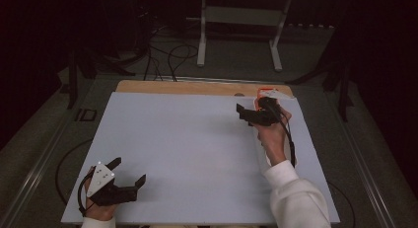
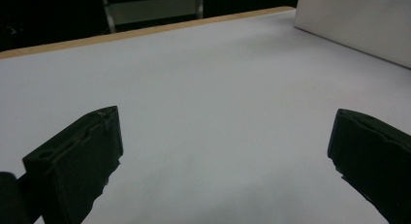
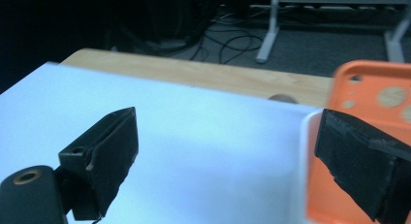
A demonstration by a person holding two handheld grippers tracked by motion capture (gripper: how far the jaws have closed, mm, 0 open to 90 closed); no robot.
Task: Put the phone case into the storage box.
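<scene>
My left gripper [image 1: 130, 170] rests low at the near left corner of the white board [image 1: 187, 149], held by a hand. Its jaws stand wide apart with nothing between them, and in the left gripper view [image 2: 225, 122] there is bare board between them. My right gripper [image 1: 250, 107] is held at the far right of the board, jaws open and empty. Just beyond it lies a flat orange piece [image 1: 268, 91] with round holes. In the right gripper view [image 3: 228, 120] the orange piece [image 3: 373, 98] sits behind the right-hand jaw, with a white rim along its left side.
The board lies on a wooden table whose far edge [image 1: 197, 87] shows as a tan strip. Beyond it are a white metal stand [image 1: 241, 20] and loose cables [image 1: 172, 55] on the floor. A white sleeve [image 1: 296, 198] comes in from the bottom right.
</scene>
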